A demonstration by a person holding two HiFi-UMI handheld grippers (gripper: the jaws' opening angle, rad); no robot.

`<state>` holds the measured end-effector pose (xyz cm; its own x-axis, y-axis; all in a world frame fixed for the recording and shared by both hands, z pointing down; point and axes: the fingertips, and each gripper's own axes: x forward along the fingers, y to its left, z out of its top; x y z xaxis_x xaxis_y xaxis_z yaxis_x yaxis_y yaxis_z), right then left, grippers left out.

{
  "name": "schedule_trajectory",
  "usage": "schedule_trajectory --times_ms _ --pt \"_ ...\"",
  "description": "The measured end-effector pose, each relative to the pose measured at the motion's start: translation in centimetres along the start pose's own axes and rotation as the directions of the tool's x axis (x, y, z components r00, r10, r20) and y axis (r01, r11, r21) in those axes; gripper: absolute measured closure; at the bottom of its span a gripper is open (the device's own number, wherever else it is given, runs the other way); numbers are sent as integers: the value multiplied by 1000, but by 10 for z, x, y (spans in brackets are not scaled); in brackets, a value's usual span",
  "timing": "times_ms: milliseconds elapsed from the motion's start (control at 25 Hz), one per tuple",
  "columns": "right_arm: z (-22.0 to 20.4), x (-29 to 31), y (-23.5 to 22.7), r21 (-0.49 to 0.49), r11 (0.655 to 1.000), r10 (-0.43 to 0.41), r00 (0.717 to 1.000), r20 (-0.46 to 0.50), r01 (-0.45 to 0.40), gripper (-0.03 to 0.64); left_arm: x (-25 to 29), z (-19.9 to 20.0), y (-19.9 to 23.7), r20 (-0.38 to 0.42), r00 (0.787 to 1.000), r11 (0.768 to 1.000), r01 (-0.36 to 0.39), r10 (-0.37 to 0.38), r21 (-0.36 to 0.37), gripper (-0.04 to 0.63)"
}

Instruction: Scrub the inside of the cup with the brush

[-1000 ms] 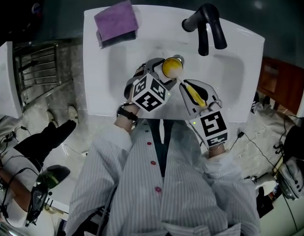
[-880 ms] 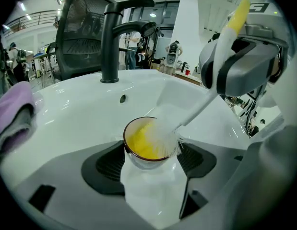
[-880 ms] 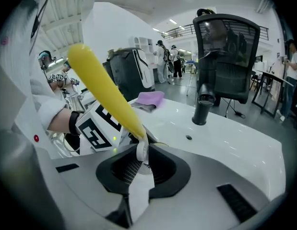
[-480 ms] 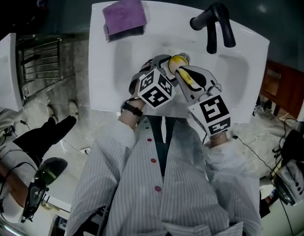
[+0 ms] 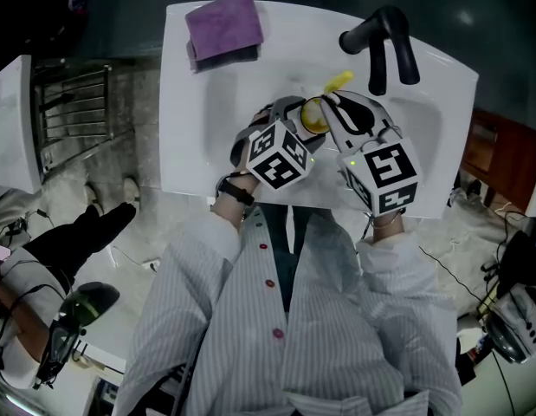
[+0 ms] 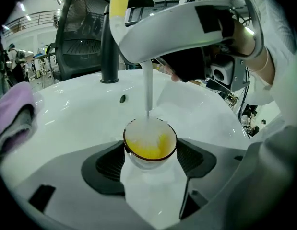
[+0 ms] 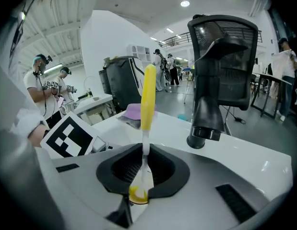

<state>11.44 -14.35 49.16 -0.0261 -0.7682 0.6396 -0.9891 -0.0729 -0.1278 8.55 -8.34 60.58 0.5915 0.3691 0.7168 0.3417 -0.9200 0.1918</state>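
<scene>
Midway, likely: left tongs (image 6: 150, 158) clamp cup (image 6: 149, 146) at frame centre; right tongs (image 7: 140, 183) pinch brush (image 7: 148, 99), bristles inside cup, scrubbing seemingly underway

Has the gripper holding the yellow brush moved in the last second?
Yes. The right gripper moved toward the black faucet, standing the brush in the cup.

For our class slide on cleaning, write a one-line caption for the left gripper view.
Left claw holds a yellow-lined cup over the white sink as a brush reaches down into it.
</scene>
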Motion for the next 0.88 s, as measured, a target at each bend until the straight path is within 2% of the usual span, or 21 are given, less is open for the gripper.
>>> schedule_trajectory --times_ms 160,480,680,880 --pt "-10 -9 -9 8 1000 -20 1000 -17 20 560 0 -1 0 0 1000 1000 1 -1 -1 247" --pt "-45 -42 -17 91 995 -45 997 -58 50 560 -1 0 0 3 1000 1000 2 -2 3 247" --pt "-58 -51 6 65 998 1 995 -98 5 560 0 0 0 4 1000 1000 2 -2 4 247" --pt "-52 -46 36 45 997 68 991 -116 -63 558 0 0 -1 1 1000 1000 5 -5 5 247"
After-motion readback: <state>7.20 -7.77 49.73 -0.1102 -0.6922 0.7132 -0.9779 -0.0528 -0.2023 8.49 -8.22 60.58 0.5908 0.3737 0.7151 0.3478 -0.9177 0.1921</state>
